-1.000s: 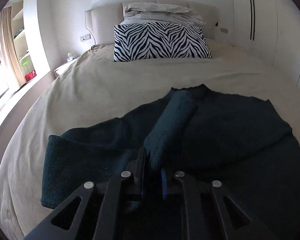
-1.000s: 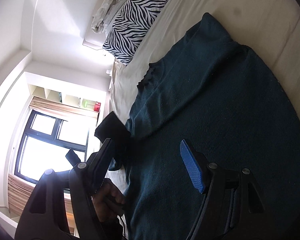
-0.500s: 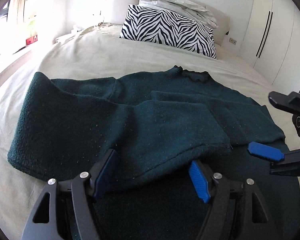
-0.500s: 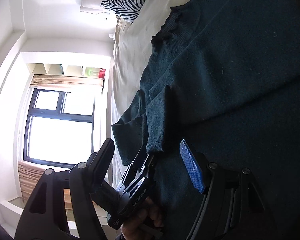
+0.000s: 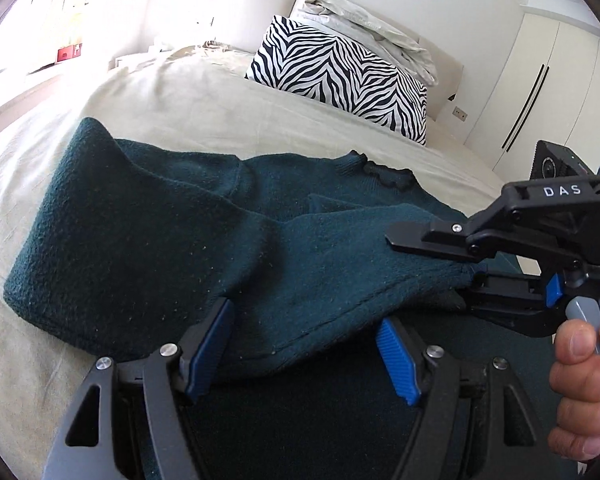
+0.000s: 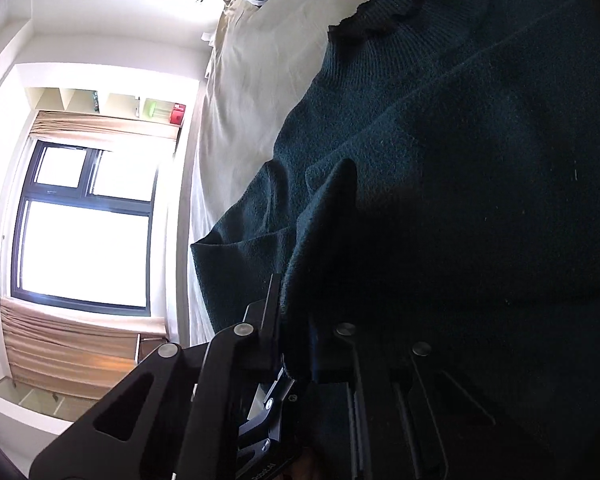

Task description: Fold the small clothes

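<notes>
A dark teal knit sweater lies spread on the bed, one sleeve folded over its body. My left gripper is open, its blue pads either side of the folded sleeve's hem, holding nothing. My right gripper is shut on the sleeve cuff; it shows in the left wrist view at the right, pinching the cuff's end, with a hand on its trigger. The sweater's collar lies toward the pillows.
The cream bed sheet surrounds the sweater. A zebra-striped pillow and a rumpled duvet lie at the headboard. White wardrobe doors stand at the right. A window and shelves are beyond the bed's left side.
My left gripper let go of the sleeve, opened and drew back. My right gripper came in and closed on the sleeve cuff.
</notes>
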A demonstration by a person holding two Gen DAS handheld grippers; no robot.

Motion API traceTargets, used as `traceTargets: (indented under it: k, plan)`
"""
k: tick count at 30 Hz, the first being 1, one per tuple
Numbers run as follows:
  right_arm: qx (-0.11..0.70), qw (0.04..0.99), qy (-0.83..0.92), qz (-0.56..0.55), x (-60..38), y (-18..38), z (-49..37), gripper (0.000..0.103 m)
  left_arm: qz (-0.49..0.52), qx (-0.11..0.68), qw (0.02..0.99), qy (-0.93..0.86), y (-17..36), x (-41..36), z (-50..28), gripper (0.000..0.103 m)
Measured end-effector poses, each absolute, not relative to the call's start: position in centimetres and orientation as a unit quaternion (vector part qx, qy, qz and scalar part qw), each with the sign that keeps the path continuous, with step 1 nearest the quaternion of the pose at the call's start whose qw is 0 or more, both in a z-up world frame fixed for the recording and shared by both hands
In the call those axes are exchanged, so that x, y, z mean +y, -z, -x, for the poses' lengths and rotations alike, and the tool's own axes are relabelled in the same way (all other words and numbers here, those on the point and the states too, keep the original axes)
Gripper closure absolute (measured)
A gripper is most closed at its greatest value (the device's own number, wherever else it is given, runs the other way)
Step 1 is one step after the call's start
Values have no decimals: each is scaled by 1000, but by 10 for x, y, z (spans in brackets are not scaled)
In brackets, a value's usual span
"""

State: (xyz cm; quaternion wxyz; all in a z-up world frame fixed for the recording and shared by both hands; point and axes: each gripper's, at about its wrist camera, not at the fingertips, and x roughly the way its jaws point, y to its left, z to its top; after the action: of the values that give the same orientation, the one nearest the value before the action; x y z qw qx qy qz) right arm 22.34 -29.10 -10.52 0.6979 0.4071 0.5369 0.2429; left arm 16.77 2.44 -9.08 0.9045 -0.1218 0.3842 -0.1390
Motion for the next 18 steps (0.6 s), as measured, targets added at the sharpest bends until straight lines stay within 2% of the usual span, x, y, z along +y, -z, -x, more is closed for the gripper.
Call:
traceTargets:
  k: [7,8,11,12,14,18]
  plan:
    - [487,777,-227,-329,-329,50,-229,96,252,371,884,135,80,81,-137,30]
    - [482,784,-222,-324,-339,44,-231,96,265,374,879,130,81,91,-133,34]
    - [477,805,-187,-300,-374,42,-231,96,302,379,866,124,83,118,-127,58]
    - [477,808,-175,-298,-386,45,-231,96,306,380,865,118,83,126,-127,61]
    - [477,813,-146,-301,-413,53,-228,96,315,377,864,108,79,141,-130,67]
    - [477,806,-121,-328,-458,75,-219,96,310,362,873,102,64,156,-144,68]
